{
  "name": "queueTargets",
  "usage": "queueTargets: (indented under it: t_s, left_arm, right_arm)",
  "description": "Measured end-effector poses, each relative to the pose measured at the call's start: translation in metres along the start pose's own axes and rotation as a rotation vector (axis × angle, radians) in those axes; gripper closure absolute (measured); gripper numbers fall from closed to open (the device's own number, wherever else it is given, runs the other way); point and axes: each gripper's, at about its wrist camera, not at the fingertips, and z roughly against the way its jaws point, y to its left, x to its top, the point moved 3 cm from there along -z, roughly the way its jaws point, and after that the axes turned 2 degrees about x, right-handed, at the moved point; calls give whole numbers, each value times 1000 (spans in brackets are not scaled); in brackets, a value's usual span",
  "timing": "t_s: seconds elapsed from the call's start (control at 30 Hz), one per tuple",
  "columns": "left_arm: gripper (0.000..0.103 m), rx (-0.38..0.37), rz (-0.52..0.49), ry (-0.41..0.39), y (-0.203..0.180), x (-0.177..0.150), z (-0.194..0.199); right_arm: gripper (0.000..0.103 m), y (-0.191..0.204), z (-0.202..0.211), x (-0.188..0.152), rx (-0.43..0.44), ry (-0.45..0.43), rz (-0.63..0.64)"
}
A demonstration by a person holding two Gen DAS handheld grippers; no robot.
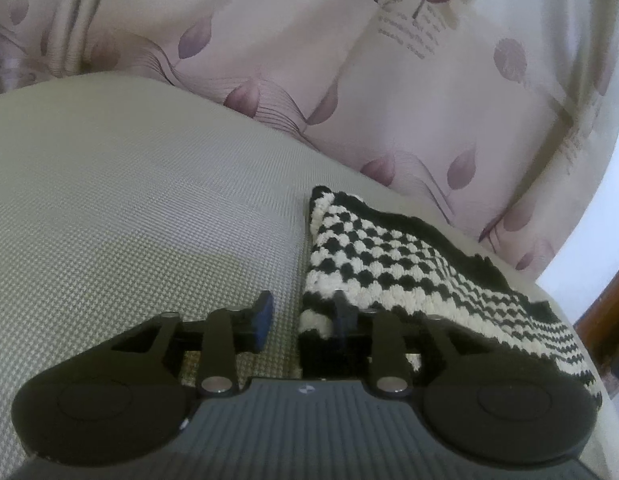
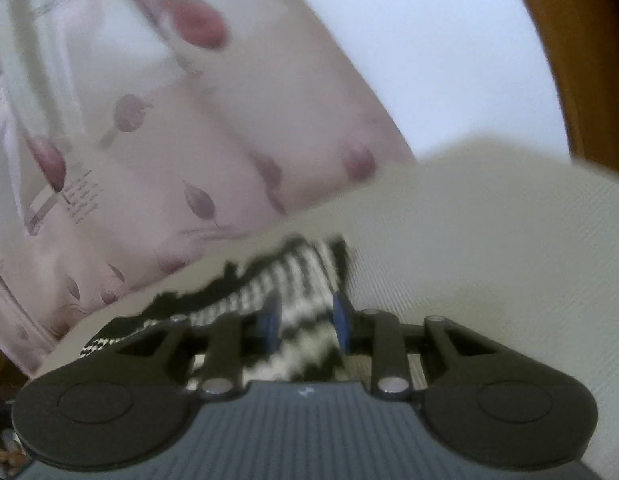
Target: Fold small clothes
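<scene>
The black-and-white checked knitted garment (image 1: 393, 256) is shown lying flat on the pale woven cushion (image 1: 129, 208), near the cushion's edge by the leaf-printed pink curtain (image 1: 309, 48). Its long axis runs across the cushion between the two tools. The left gripper (image 1: 303, 318) is seen with jaws apart at the garment's near left corner, one finger over the knit, one over bare cushion. The right gripper (image 2: 305, 322) appears clamped on the opposite end, though blur leaves this uncertain.
</scene>
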Motion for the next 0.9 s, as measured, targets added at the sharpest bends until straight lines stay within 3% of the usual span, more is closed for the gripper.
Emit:
queueTargets:
  t_s: [0.13, 0.3, 0.47, 0.53, 0.57, 0.6, 0.73, 0.9]
  left_arm:
    - [42, 20, -5, -24, 1, -1, 4]
    - [29, 39, -24, -40, -1, -2, 6]
    - [18, 50, -31, -43, -2, -1, 5]
    - [14, 62, -49, -50, -4, -1, 7]
    - [11, 67, -57, -57, -5, -1, 8]
    - [9, 73, -62, -66, -6, -1, 9]
    - [8, 89, -67, -68, -7, -1, 9]
    - [8, 114, -92, -56, -10, -2, 6]
  right_arm:
    - [75, 32, -38, 17, -3, 38, 149]
    - [76, 35, -93, -9, -169, 237, 322]
    - [75, 28, -78, -21, -148, 166, 284]
    - [65, 23, -82, -19, -147, 173, 260]
    - [47, 19, -83, -19, -179, 174, 249]
    - [42, 20, -83, -20, -204, 173, 243]
    - [40, 19, -79, -18, -216, 169, 236]
    - [32, 31, -78, -22, -295, 148, 325]
